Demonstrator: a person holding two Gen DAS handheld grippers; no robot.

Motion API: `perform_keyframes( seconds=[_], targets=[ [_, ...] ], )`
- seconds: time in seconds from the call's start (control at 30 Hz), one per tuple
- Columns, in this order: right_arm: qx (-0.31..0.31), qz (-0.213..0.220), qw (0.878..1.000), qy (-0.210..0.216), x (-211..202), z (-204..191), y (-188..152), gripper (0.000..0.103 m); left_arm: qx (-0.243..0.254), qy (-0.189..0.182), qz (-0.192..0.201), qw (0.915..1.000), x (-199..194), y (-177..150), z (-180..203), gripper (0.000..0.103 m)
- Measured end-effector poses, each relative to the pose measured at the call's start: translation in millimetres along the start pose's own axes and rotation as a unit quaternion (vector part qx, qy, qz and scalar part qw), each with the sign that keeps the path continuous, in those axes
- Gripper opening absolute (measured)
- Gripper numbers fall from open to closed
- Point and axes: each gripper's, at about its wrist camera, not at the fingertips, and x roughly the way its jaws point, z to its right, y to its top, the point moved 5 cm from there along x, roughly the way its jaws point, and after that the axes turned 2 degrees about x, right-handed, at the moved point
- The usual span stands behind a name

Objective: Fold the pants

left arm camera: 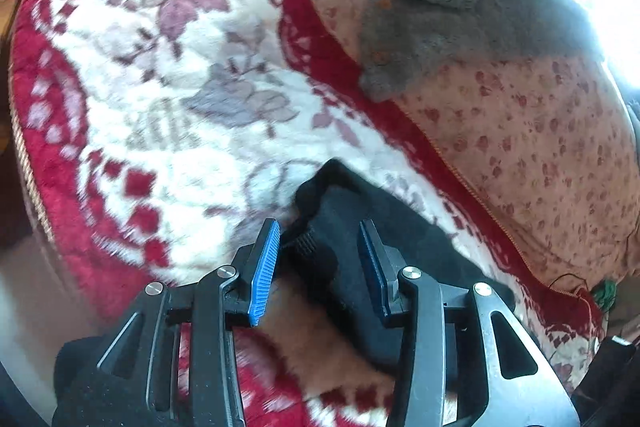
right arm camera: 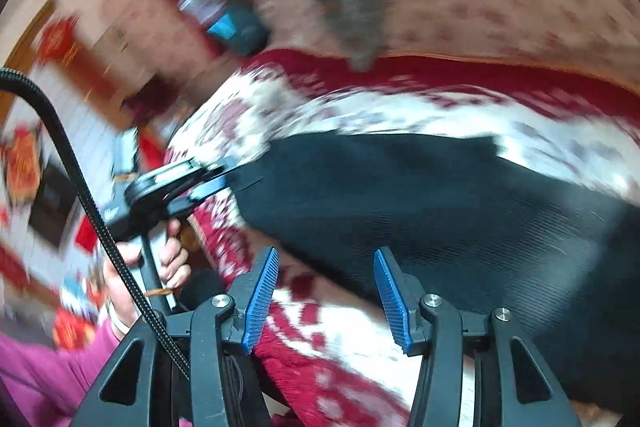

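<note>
L gripper (left arm camera: pixel 320 259): lower centre of L wrist view, blue pads parted abt halfway. Dark cloth bunches up between them but pads don't press on it, so not gripped.
L gripper, other view: seen from R wrist cam at mid-left, held by person's hand (right arm camera: pixel 168 259) w/ pink sleeve (right arm camera: pixel 44 367) in lower left corner. Its tip sits at the pants' left edge.
Pants (right arm camera: pixel 420 195): black, lie flat-ish across centre to right of R wrist view, on the blanket. In L wrist view only a rumpled end shows, lower centre, running off to lower right.
Blanket (left arm camera: pixel 180 87): plush, red border, white w/ flower print; fills left + centre of L view.
Bedsheet (left arm camera: pixel 520 131): pinkish, small print, right side, beyond blanket's edge.
Grey knit (left arm camera: pixel 452 15): upper right, lies on bedsheet, well apart from pants. Not part of the job.
R gripper (right arm camera: pixel 326 291): lower centre of R view, pads apart abt halfway, nothing between them but blanket and pants' near edge below. Holds nothing.
Handling (judgement): pants look soft, limp, light; ribbed or fine-textured knit, prob. grippy not slick. Will sag and drag on plush pile, so lift rather than slide.
Where to grip (judgement): pinch at hems/corners or waistband edge, one gripper per corner, bite thru both layers so fold carries over evenly.
Risk: pads catching blanket pile w/ the cloth.
Blur: R view smeared; fine detail not readable.
</note>
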Motion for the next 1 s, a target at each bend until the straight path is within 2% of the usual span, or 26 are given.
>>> perform_keyframes(
  seconds=[0.2,0.27,0.4,0.47,0.57,0.6,0.67,0.7,0.73,0.8,0.93,1.0],
  targets=[
    [-0.076,-0.025,0.997,-0.009,59,-40,25,0.050,-0.004,0.019,-0.017,0.9997,-9,-21,-34,0.040],
    [-0.084,-0.036,0.996,-0.008,79,-42,40,0.052,0.005,0.014,-0.033,0.9993,-7,-25,-37,0.040],
    [-0.094,-0.049,0.994,-0.032,121,-38,72,0.056,0.013,0.011,-0.023,0.9996,-11,-25,-40,0.040],
    [-0.112,-0.055,0.991,-0.056,138,-39,82,0.062,0.024,0.011,-0.025,0.9993,-8,-24,-40,0.040],
    [-0.161,-0.075,0.977,-0.120,171,-35,89,0.062,0.033,0.002,-0.041,0.9986,1,-25,-38,0.040],
    [-0.172,-0.083,0.972,-0.140,181,-31,90,0.058,0.037,-0.001,-0.044,0.9984,4,-25,-37,0.040],
    [-0.184,-0.075,0.971,-0.133,188,-28,92,0.032,0.038,-0.003,-0.045,0.9982,8,-24,-36,0.040],
    [-0.192,-0.072,0.970,-0.127,190,-28,94,0.014,0.036,-0.005,-0.046,0.9983,11,-23,-36,0.040],
    [-0.199,-0.068,0.968,-0.136,190,-28,97,0.007,0.033,-0.009,-0.048,0.9983,13,-21,-36,0.040],
    [-0.205,-0.063,0.964,-0.157,190,-26,103,0.006,0.033,-0.017,-0.049,0.9981,16,-18,-35,0.040],
    [-0.154,-0.060,0.974,-0.152,194,-12,113,0.006,0.050,-0.036,-0.046,0.9970,19,-13,-26,0.040],
    [-0.151,-0.064,0.976,-0.146,197,-13,109,0.007,0.061,-0.063,-0.052,0.9948,20,-13,-21,0.051]
  ],
)
